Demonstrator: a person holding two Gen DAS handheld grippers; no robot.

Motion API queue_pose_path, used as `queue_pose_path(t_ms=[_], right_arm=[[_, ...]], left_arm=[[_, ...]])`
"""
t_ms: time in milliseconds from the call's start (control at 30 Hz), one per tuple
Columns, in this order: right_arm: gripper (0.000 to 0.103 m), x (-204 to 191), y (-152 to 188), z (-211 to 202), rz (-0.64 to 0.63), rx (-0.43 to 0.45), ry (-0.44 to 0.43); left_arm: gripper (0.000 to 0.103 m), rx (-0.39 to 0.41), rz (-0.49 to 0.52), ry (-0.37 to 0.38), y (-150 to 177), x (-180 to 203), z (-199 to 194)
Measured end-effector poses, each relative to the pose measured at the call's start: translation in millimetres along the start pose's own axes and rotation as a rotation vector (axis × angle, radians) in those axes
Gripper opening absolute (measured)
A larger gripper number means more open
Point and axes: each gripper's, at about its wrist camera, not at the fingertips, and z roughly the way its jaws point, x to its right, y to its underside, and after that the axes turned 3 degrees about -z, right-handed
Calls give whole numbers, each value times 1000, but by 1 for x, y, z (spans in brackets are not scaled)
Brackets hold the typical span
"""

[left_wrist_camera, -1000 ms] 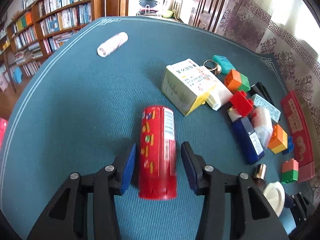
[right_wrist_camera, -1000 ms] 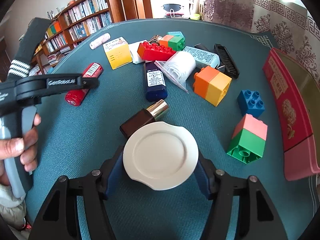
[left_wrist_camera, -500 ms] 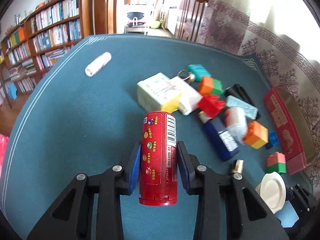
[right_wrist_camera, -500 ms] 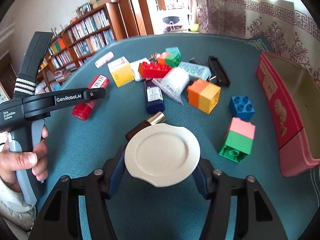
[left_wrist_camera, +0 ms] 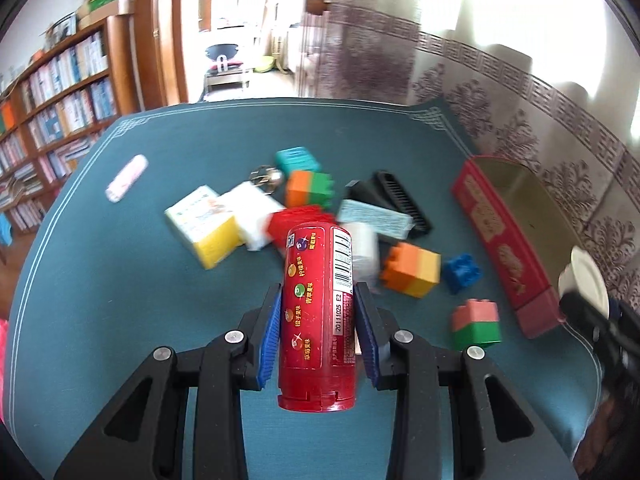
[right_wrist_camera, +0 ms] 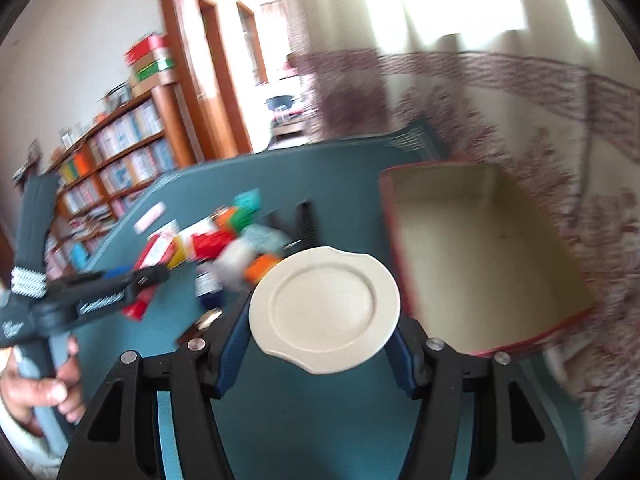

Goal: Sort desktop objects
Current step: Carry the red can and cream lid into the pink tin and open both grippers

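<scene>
Left gripper: pinching a red tube between its blue pads; its jaws closed in on the tube over the last second. The tube lies along the fingers, its cap end nearest the camera, clear of the table.
Right gripper: clamped on a white plate, the pads against opposite sides of its rim. The plate tilts toward the camera, lifted off the table.
Red box: open, ahead and to the right of the right gripper, just past the plate's edge. From the left gripper it lies far right, along the table edge.
Ahead of the left gripper: a cluttered heap directly beyond the tube's far end, made of a yellow-and-white carton, a red block, a black comb and a teal case.
Right of the left gripper: an orange-and-yellow block, a blue block and a pink-and-green block, between the tube and the red box.
Far left: a pale pink roll, well apart from the heap.
Person's hand: grips the left gripper's handle, left of the right gripper.
Blur: the right view is smeared, and small items are hard to tell apart.
</scene>
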Motion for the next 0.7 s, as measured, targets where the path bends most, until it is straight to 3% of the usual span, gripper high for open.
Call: queue_pose_path(t_ms=[167, 433, 700], right_arm=[[65, 48, -8, -2, 79, 30, 127], [65, 102, -8, 6, 129, 41, 245], [65, 126, -3, 14, 161, 20, 266]], left_arm=[[37, 4, 56, 30, -3, 38, -2], [37, 12, 146, 86, -7, 106, -5], [38, -7, 217, 187, -6, 167, 2]])
